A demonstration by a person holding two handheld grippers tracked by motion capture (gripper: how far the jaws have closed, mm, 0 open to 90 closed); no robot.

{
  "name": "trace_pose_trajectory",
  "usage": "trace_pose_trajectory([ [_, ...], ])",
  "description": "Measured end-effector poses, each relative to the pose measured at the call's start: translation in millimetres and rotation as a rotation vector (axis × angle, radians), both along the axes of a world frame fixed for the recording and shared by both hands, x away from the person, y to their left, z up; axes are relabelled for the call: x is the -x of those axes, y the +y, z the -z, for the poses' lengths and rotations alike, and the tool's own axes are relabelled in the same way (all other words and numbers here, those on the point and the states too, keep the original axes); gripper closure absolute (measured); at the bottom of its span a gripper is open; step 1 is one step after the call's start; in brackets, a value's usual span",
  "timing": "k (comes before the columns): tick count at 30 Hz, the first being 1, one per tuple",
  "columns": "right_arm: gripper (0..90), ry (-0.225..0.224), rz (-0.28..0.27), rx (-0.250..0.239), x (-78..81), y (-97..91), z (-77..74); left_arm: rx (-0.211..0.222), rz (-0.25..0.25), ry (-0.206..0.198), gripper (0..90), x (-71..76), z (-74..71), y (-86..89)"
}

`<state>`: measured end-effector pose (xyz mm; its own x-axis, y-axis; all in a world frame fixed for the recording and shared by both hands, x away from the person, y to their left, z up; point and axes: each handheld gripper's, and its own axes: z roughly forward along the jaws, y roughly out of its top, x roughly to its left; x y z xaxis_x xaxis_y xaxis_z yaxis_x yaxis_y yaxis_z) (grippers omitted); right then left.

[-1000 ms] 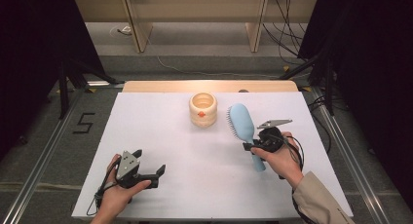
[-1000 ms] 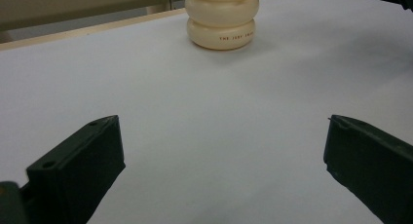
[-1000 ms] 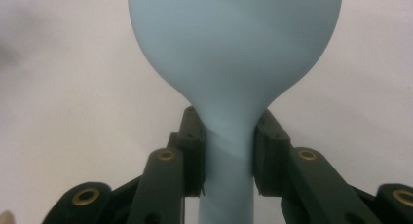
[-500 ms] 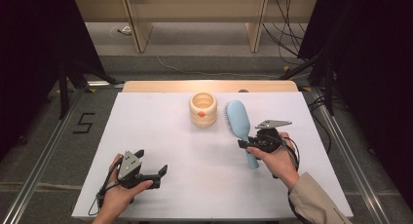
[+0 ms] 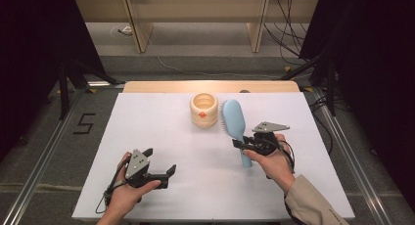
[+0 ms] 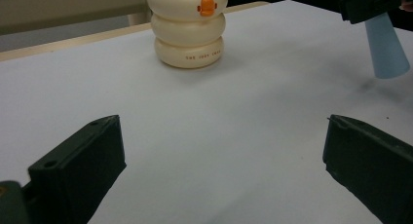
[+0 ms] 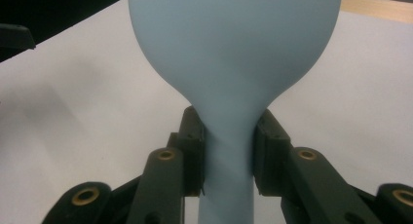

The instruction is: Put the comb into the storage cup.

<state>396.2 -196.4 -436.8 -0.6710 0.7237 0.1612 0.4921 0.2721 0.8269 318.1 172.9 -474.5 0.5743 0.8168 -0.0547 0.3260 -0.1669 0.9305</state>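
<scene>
High view: right gripper [image 5: 243, 146] clamped on neck of blue hairbrush [image 5: 235, 120], brush head at 12 o'clock beside cream ringed cup [image 5: 204, 110]; left gripper [image 5: 159, 162] spread, on white table [image 5: 147, 117] | Left gripper view: jaws wide apart, cup at 12 o'clock, brush handle at 2 o'clock | Right gripper view: pads [image 7: 195, 151] pinched brush neck.

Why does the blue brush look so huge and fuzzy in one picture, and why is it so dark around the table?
In the right gripper view the hairbrush sits right up against the camera, clamped in the right claw, so it looks giant and soft-edged. In the high view a light falls on the white table while the room around it stays black. In the left gripper view the left claw looks a bit blurry.
</scene>
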Motion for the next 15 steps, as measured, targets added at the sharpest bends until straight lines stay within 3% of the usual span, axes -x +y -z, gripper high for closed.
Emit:
trace_pose_trajectory([
  [15, 70.3, -0.039, -0.009, -0.047, 5.2, 10.0, 1.2, -0.006, 0.073, -0.004, 1.8, -8.2, -4.5, -31.3],
])
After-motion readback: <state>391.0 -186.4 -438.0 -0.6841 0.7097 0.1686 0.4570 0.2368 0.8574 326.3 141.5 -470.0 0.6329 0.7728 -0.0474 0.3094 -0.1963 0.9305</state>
